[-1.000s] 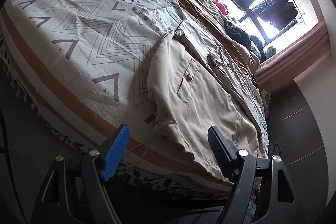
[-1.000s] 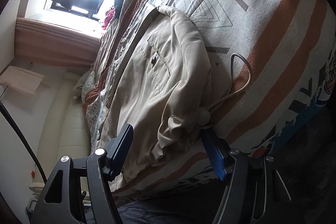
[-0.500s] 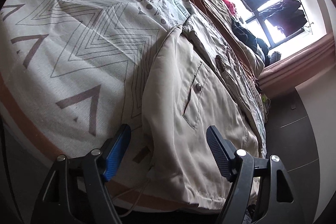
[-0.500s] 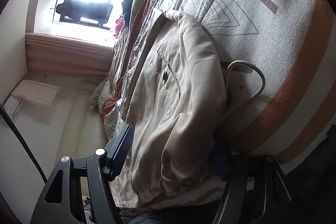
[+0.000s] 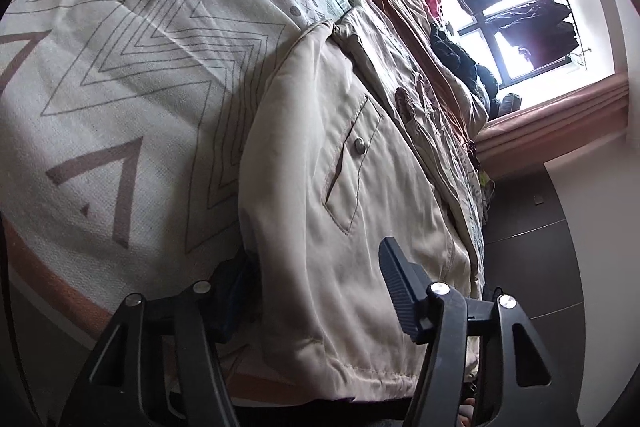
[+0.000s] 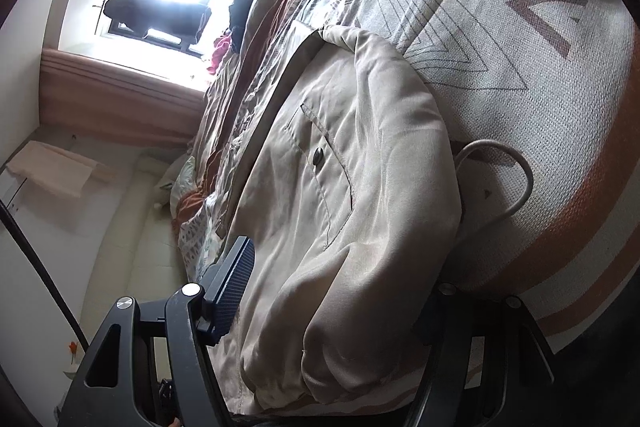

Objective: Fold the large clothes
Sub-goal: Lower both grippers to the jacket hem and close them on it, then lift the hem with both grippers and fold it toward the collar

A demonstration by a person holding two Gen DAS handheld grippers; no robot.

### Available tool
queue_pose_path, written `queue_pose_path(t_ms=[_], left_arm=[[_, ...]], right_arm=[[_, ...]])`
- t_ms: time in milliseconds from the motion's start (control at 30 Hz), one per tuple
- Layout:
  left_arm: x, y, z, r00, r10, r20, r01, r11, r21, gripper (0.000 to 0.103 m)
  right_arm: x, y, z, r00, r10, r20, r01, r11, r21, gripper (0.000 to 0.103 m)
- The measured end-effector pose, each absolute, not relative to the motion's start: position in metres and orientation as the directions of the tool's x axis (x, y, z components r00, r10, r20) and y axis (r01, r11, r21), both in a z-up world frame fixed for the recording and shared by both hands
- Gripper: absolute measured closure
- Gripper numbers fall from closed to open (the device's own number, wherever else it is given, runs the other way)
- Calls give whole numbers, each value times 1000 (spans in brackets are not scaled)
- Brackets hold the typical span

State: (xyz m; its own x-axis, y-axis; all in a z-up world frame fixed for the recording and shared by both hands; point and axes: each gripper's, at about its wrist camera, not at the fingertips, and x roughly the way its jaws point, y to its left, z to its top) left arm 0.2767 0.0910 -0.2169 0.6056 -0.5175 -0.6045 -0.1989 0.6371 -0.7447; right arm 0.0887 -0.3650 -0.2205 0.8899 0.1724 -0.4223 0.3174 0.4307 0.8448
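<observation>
Both grippers (image 5: 316, 287) (image 6: 332, 291) moved in; fingers closing w/ jacket (image 5: 360, 207) hem between. No writing legible.

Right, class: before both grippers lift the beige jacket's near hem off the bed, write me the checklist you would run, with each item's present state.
1. Jacket hem between left gripper fingers: ok, jaws closing.
2. Hem between right gripper fingers: ok, jaws closing.
3. Pads pressing firmly on fabric: cannot tell.
4. Drawcord tucked in: not ok, it loops out onto the bedspread.
5. Bedspread caught in either grip: cannot tell.
</observation>
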Motion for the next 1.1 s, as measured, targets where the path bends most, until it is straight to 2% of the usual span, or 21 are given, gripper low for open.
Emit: queue_pose_path(t_ms=[33, 67, 100, 167, 267, 733, 1100], left_arm=[[276, 89, -217, 601, -508, -617, -204, 649, -733, 54], [275, 88, -217, 598, -497, -629, -211, 659, -722, 65], [274, 88, -218, 596, -479, -645, -227, 670, -707, 80], [270, 90, -219, 606, -465, -645, -245, 662, -708, 88], [261, 92, -208, 644, -443, -623, -234, 662, -712, 90], [204, 108, -129, 751, -455, -478, -102, 635, -766, 92], [137, 126, -81, 804, -476, -356, -8, 590, -807, 93]], right_arm=[[88, -364, -222, 888, 171, -427, 325, 424, 845, 63], [87, -364, -226, 886, 178, -428, 329, 408, 852, 78], [85, -366, -229, 888, 184, -420, 327, 387, 862, 83], [79, -368, -232, 899, 179, -400, 317, 366, 875, 89], [71, -365, -221, 913, 158, -377, 299, 371, 879, 95], [25, -333, -137, 966, 148, -210, 118, 467, 876, 97], [-62, -326, -112, 978, 163, -127, 27, 510, 860, 97]])
